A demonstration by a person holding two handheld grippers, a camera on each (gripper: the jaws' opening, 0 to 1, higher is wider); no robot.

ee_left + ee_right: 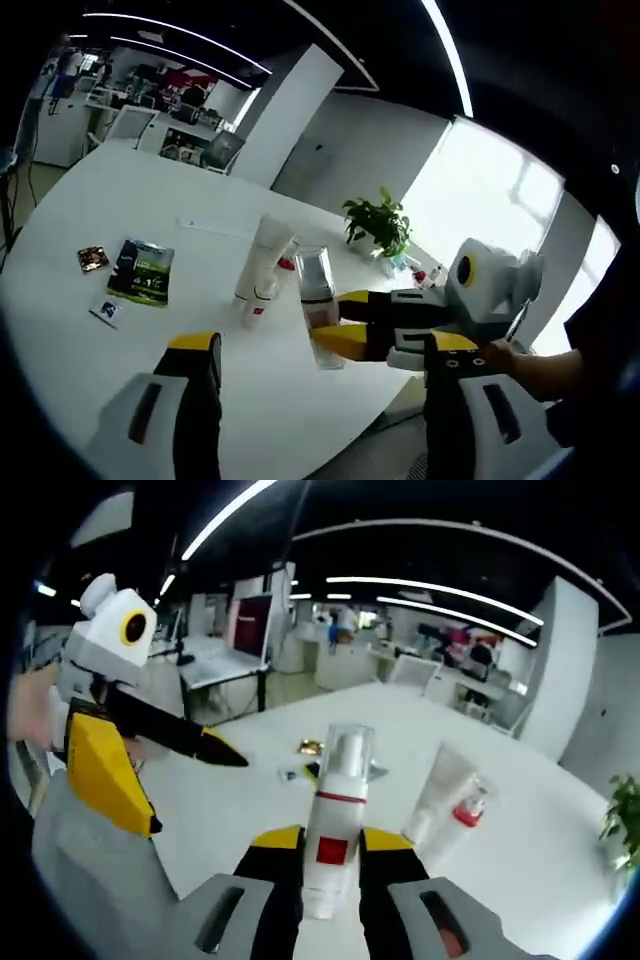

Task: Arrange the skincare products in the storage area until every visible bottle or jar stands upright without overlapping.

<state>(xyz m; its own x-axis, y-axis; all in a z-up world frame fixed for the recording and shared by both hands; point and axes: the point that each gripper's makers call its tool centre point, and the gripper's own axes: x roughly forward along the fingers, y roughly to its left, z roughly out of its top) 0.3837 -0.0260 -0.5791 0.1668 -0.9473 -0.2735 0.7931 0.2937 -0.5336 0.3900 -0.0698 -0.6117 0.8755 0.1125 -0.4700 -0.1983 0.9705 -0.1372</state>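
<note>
the right gripper [330, 855] clamps a clear-capped bottle [335, 810] upright over the white table [240, 790], beside a leaning white tube [440, 790]. the left gripper [320, 370] hangs with jaws wide apart, holding nothing. a green packet [142, 271] lies well apart, near a potted plant [380, 225].

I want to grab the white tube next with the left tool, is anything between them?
Nothing visible. The left tool hangs open, the white tube ahead and apart. The right tool, shut on the pump bottle, sits just to the tube's right.
</note>
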